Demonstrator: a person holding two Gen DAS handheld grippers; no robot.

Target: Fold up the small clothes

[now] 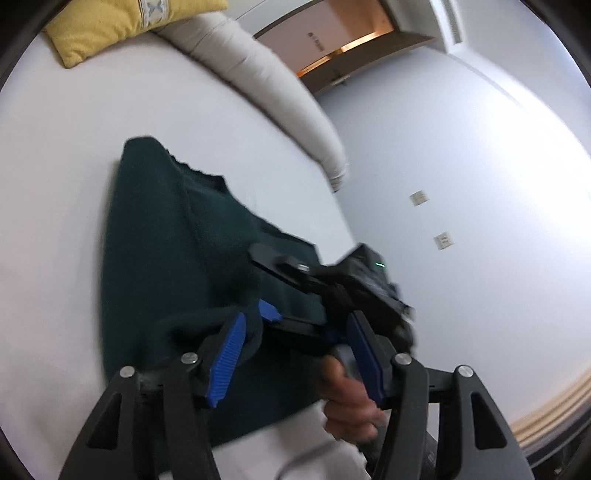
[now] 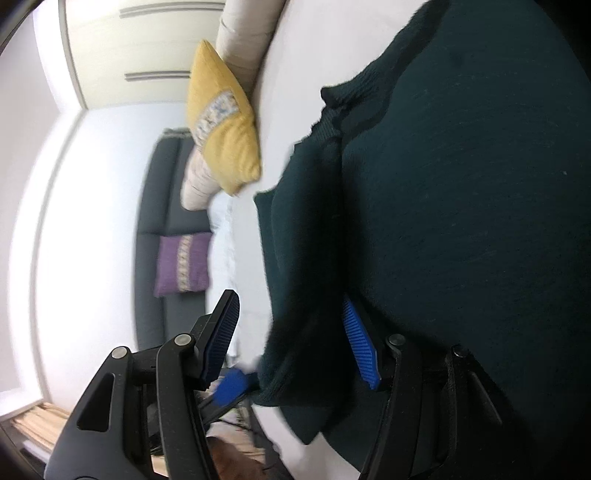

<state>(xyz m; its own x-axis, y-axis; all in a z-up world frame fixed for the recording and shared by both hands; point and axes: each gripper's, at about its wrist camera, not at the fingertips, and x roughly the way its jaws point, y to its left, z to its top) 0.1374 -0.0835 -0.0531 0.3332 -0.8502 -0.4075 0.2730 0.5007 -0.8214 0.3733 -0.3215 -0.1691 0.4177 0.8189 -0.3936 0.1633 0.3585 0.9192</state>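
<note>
A dark green garment (image 1: 177,251) lies on a white bed (image 1: 55,166); in the right wrist view it (image 2: 461,203) fills the right side, partly folded over itself. My left gripper (image 1: 295,354) is open, with a fold of the garment against its left pad (image 1: 227,360). My right gripper (image 2: 295,343) is open, and a garment edge hangs between its blue pads (image 2: 360,347). The right gripper (image 1: 332,288) and the hand holding it also show in the left wrist view.
A yellow cushion (image 1: 110,26) and a cream bolster (image 1: 266,85) lie at the bed's far side. A dark sofa (image 2: 162,229) with a purple cushion (image 2: 183,264) stands past the bed. A white wall (image 1: 461,184) is to the right.
</note>
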